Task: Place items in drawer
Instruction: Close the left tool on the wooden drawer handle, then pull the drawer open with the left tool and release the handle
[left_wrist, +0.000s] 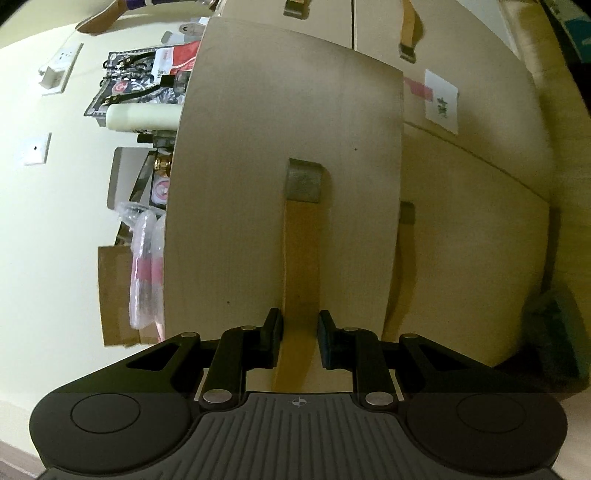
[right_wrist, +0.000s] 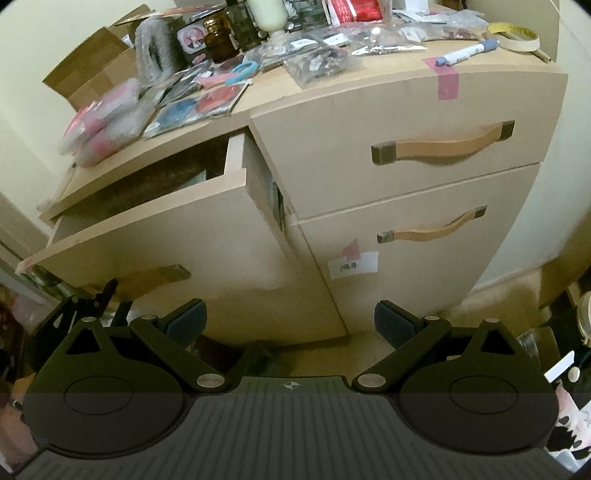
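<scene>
drawer (right_wrist: 155, 236) pulled partly out at left of the right wrist view, top open; inside dark, with something pale at the back corner, too dim to name. front panel tilted toward the lens.

handle (left_wrist: 301, 258) on that drawer front running up the middle of the left wrist view, long axis vertical in frame, dark metal cap at its upper end. same handle (right_wrist: 147, 278) low at left in the right wrist view, partly hidden behind the left gripper there.

left gripper (left_wrist: 300, 338) clamped on the handle, one pad against each side of the tan strip. right gripper (right_wrist: 290, 319) spread wide, nothing between the fingers, hanging low in front of the cabinet (right_wrist: 424, 258) and apart from it.

two closed drawers at right of the frame, each with a tan handle lying roughly level. paper label (right_wrist: 352, 265) with pink tape on the lower one.

cabinet top crowded: pink packets (right_wrist: 99, 125) at upper left by the edge above the drawer, brown jar (right_wrist: 218, 37), cream bottle (right_wrist: 267, 13), marker (right_wrist: 467, 51) and tape roll (right_wrist: 513, 35) at upper right, cardboard box (right_wrist: 92, 68) behind.
</scene>
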